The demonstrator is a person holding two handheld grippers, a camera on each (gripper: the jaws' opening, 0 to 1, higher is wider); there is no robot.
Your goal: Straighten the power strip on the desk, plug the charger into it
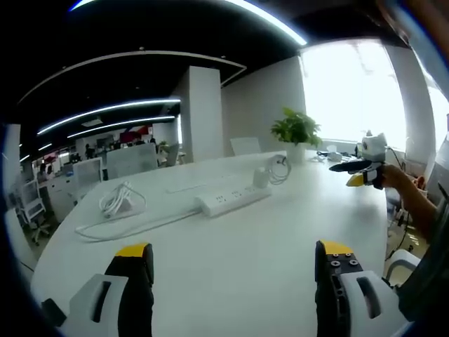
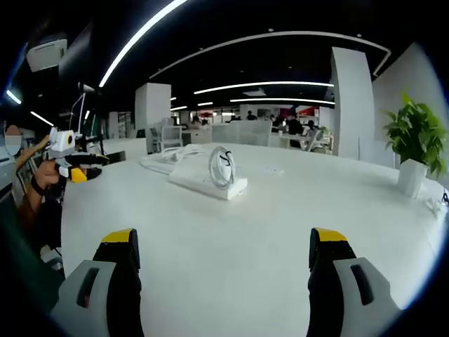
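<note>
both tools are released, jaws spread wide over bare table [image 1: 280, 232]: the left tool [image 1: 235, 263] and the right tool [image 2: 224, 256] grasp nothing. on the white table, well ahead of the left tool, the white power strip [image 1: 231, 199] lies at a slant, its cord [image 1: 123, 225] trailing to a coiled bundle. the charger [image 1: 261, 177] sits just beside the strip's far end with a looped cable [image 1: 280, 168]. a potted plant [image 1: 297, 133] stands beyond.
</note>
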